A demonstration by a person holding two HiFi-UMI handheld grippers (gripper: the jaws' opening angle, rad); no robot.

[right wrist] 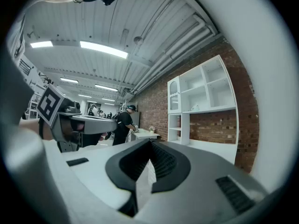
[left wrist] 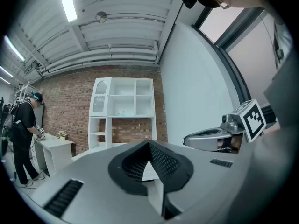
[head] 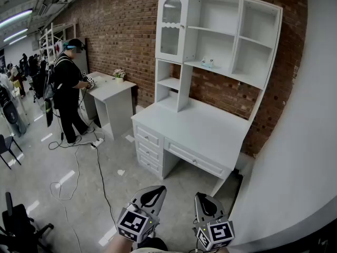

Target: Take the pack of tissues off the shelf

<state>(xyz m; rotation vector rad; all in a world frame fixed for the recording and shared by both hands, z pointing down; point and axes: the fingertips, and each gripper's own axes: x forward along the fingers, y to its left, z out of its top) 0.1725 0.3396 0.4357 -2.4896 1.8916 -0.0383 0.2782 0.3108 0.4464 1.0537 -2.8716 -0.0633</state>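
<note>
A small pale pack of tissues (head: 208, 63) lies on the middle shelf of the white hutch (head: 218, 36), which stands on a white desk (head: 202, 128) against the brick wall. The same pack shows tiny in the left gripper view (left wrist: 122, 112) and in the right gripper view (right wrist: 194, 108). Both grippers hang low at the bottom of the head view, well short of the desk. My left gripper (head: 157, 190) is shut with nothing in it, its jaws meeting at the tip (left wrist: 149, 143). My right gripper (head: 200, 197) is likewise shut and empty (right wrist: 149, 143).
A person in black (head: 67, 88) stands at a smaller white desk (head: 113, 91) to the left, which bears a flower pot (head: 119, 74). Cables (head: 79, 165) trail over the grey floor. A white wall (head: 300, 141) rises close on the right. A chair (head: 6, 144) stands far left.
</note>
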